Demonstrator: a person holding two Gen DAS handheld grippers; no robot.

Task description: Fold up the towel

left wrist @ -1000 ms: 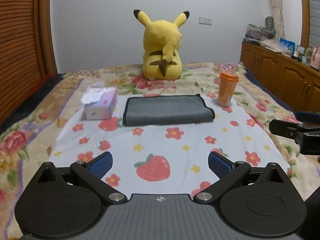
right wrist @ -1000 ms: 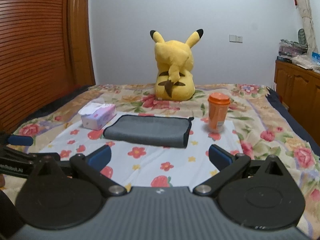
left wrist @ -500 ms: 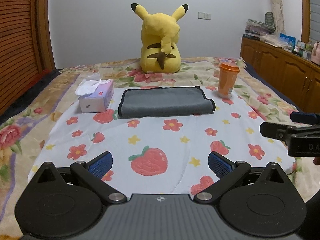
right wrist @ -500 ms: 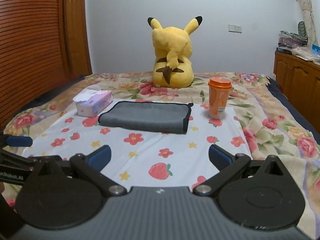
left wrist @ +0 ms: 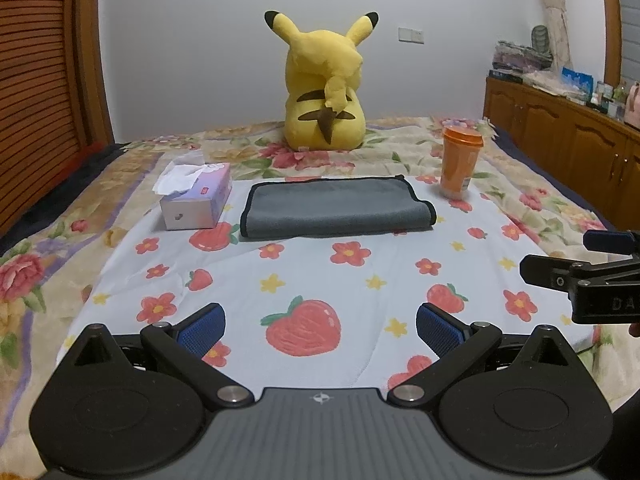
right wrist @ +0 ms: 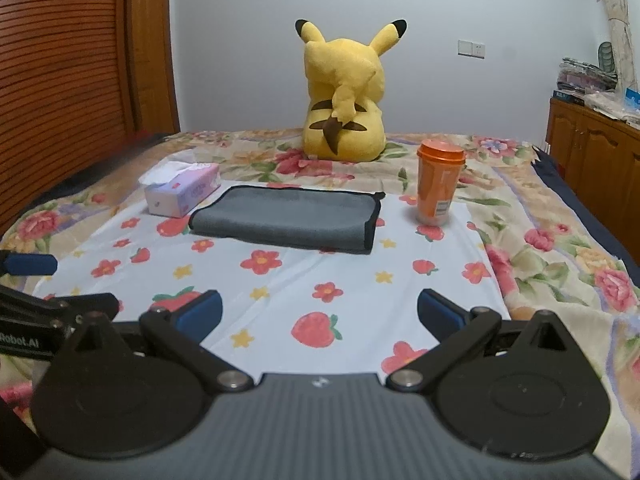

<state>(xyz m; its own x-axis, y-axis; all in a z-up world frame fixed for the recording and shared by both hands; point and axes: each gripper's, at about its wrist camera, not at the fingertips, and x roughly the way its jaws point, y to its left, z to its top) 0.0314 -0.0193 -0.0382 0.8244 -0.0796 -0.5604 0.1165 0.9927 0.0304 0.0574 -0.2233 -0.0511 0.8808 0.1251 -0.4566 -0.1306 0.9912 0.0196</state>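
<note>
A grey towel with black trim (left wrist: pixel 336 207) lies folded into a flat rectangle on the white strawberry-print cloth (left wrist: pixel 320 280) on the bed; it also shows in the right wrist view (right wrist: pixel 288 218). My left gripper (left wrist: pixel 320 330) is open and empty, well short of the towel over the near part of the cloth. My right gripper (right wrist: pixel 319 312) is open and empty, also short of the towel. The right gripper also shows at the right edge of the left wrist view (left wrist: pixel 588 276).
A tissue box (left wrist: pixel 196 202) stands left of the towel. An orange lidded cup (left wrist: pixel 460 162) stands to its right. A yellow Pikachu plush (left wrist: pixel 324 88) sits behind. Wooden cabinets (left wrist: pixel 560 148) line the right wall, a slatted wooden panel (right wrist: pixel 72 68) the left.
Both grippers have drawn back from the towel and lowered slightly. The towel and other objects have not moved. Both stay open.
</note>
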